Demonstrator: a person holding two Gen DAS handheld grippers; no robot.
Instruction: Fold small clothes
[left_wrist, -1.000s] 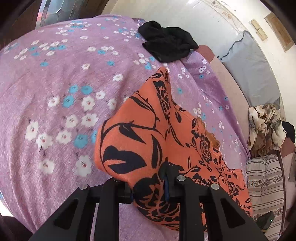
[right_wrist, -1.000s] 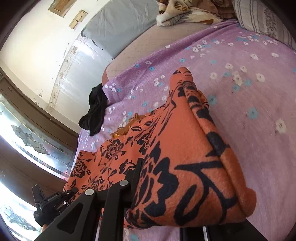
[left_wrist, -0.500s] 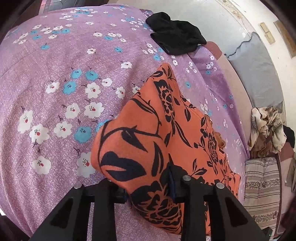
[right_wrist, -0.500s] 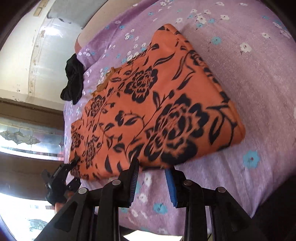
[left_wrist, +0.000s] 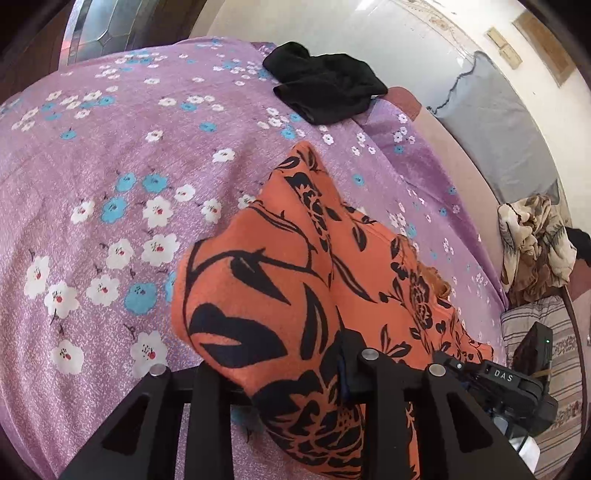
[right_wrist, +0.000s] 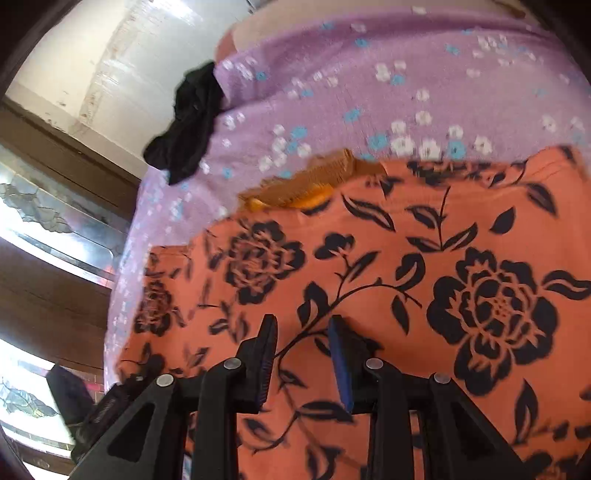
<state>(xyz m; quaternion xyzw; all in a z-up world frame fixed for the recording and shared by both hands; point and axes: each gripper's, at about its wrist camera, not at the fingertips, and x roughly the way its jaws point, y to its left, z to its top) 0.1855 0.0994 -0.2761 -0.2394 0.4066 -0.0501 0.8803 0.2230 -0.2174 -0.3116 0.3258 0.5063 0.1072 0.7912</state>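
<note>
An orange garment with black flowers (left_wrist: 295, 280) lies folded on the purple flowered bedsheet (left_wrist: 110, 166). My left gripper (left_wrist: 291, 373) is shut on a bunched corner of it, which covers the fingertips. In the right wrist view the garment (right_wrist: 424, 266) lies spread flat, with a tan ribbed edge (right_wrist: 314, 181) at its far side. My right gripper (right_wrist: 303, 332) is open and empty just above the cloth, its blue pads apart. The right gripper also shows in the left wrist view (left_wrist: 498, 384) at the lower right.
A black garment (left_wrist: 325, 88) lies at the far edge of the bed, also in the right wrist view (right_wrist: 192, 122). A grey pillow (left_wrist: 498, 129), a patterned cloth heap (left_wrist: 532, 243) and a striped pillow (left_wrist: 565, 350) lie to the right. A window (right_wrist: 55, 221) is at left.
My right gripper let go of the garment, opened and now hovers closer over the flat cloth. My left gripper stays shut on its corner and has shifted only slightly.
</note>
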